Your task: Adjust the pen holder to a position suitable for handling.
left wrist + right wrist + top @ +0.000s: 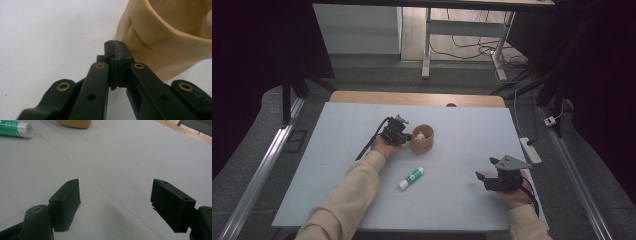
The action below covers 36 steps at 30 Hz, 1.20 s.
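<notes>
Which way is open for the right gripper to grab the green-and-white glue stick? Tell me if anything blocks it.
Probably yes, straight across. The right gripper has its jaws spread, and bare white table lies between it and the green-and-white glue stick. The tan wooden cup stands farther back, out of the way.

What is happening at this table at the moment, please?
A person works at a white-covered table with a gripper in each hand. The left gripper is shut, its tips right beside the wall of a tan cup that has something pale inside; it grips nothing. The right gripper is open and hangs over bare table on the right. A green-and-white glue stick lies between them, untouched.
</notes>
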Available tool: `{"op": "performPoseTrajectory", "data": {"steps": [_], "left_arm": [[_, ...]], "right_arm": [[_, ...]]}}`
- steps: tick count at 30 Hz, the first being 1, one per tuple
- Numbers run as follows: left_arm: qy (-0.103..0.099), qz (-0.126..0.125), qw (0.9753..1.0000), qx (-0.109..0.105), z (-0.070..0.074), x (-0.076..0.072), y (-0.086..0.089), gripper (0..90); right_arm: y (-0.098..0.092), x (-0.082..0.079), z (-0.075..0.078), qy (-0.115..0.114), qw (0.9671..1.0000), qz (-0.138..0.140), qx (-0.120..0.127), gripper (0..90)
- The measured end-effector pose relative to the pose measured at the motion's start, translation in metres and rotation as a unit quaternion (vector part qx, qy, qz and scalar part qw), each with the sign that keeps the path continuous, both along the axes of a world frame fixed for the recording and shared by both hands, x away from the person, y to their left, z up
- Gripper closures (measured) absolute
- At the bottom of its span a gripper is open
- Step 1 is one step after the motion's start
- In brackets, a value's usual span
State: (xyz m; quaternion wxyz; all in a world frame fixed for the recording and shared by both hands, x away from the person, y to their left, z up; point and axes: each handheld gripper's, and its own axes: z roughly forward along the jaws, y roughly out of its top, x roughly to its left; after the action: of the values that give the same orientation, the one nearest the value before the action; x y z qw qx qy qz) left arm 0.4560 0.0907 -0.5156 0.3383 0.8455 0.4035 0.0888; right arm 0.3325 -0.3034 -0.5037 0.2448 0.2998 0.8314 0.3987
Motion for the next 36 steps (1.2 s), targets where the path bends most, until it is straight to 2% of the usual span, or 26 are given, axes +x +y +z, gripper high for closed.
{"op": "performPoseTrajectory", "data": {"steps": [5,9,12,16,20,26,31,36], "left_arm": [[-0.008,-0.008,0.9999,0.0,0.0,-0.001,0.003,88.6],[-0.02,0.001,0.9998,-0.009,0.006,-0.003,0.012,88.4],[-0.024,-0.004,0.9997,-0.011,0.011,-0.009,0.02,85.3],[-0.03,-0.016,0.9992,-0.021,0.019,-0.02,0.03,72.4],[-0.034,-0.03,0.9989,-0.013,0.024,-0.033,0.034,60.2],[-0.04,-0.035,0.9986,-0.008,0.034,-0.048,0.041,40.8],[-0.044,-0.035,0.9984,-0.008,0.041,-0.061,0.049,33.5],[-0.049,-0.037,0.9981,-0.004,0.049,-0.073,0.057,30.2]], "right_arm": [[0.0,0.0,0.0,-0.002,1.0,-0.001,-0.002,23.6],[-0.001,-0.001,0.0,-0.001,1.0,-0.003,0.002,23.6],[-0.001,-0.001,0.0,-0.001,1.0,-0.002,0.004,23.6],[-0.001,-0.001,0.0,-0.001,1.0,-0.001,0.002,23.6],[-0.001,-0.001,0.0,-0.005,1.0,0.001,0.004,23.8],[0.0,-0.002,0.001,-0.005,1.0,0.002,0.004,23.8],[0.0,-0.002,0.001,-0.006,1.0,0.003,0.005,23.8],[0.0,-0.002,0.001,-0.005,1.0,0.003,0.008,23.8]]}}
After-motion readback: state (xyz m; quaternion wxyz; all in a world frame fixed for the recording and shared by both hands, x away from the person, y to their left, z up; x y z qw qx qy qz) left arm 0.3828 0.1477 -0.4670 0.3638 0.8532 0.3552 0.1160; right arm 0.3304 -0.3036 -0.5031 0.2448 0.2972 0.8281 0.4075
